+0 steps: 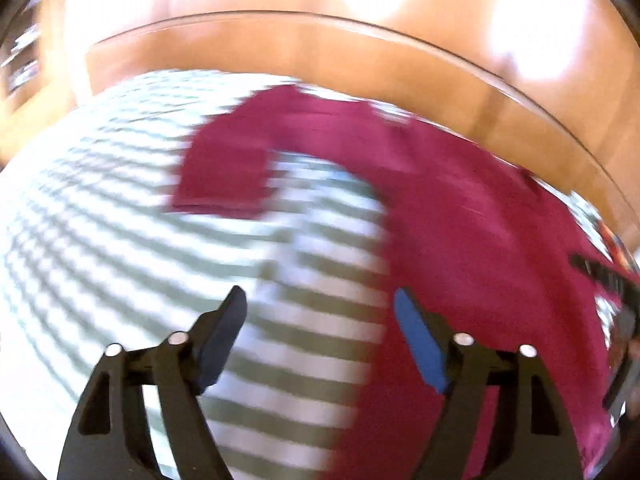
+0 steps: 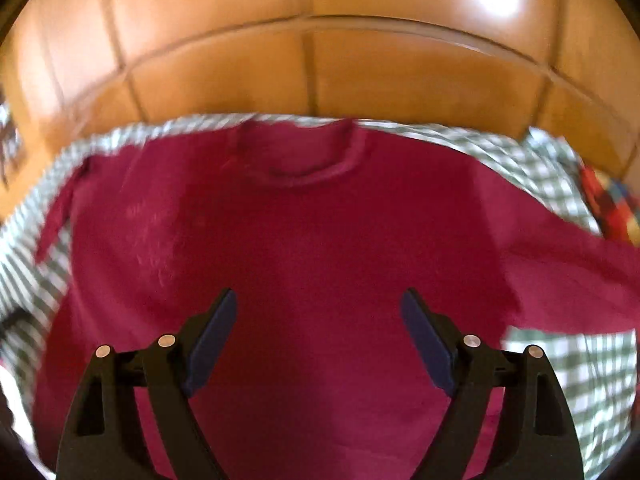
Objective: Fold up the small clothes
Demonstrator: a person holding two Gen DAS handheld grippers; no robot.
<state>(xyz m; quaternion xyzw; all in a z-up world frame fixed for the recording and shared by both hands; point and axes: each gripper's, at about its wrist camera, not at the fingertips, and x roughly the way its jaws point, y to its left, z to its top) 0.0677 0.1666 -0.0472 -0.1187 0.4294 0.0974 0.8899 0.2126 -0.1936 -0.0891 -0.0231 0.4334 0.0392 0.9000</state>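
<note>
A dark red T-shirt (image 2: 312,240) lies spread flat on a green-and-white checked cloth (image 2: 560,168), collar toward the far edge. My right gripper (image 2: 318,300) is open and empty above the middle of the shirt body. My left gripper (image 1: 320,300) is open and empty above the shirt's left side edge; the shirt (image 1: 460,216) fills the right of its view, with the left sleeve (image 1: 228,168) lying out on the checked cloth (image 1: 120,208). The right gripper (image 1: 612,280) shows at the far right edge of the left wrist view. Both views are motion blurred.
A glossy wooden headboard or wall (image 2: 320,68) runs along the far side of the cloth. A multicoloured checked fabric (image 2: 612,208) lies at the far right.
</note>
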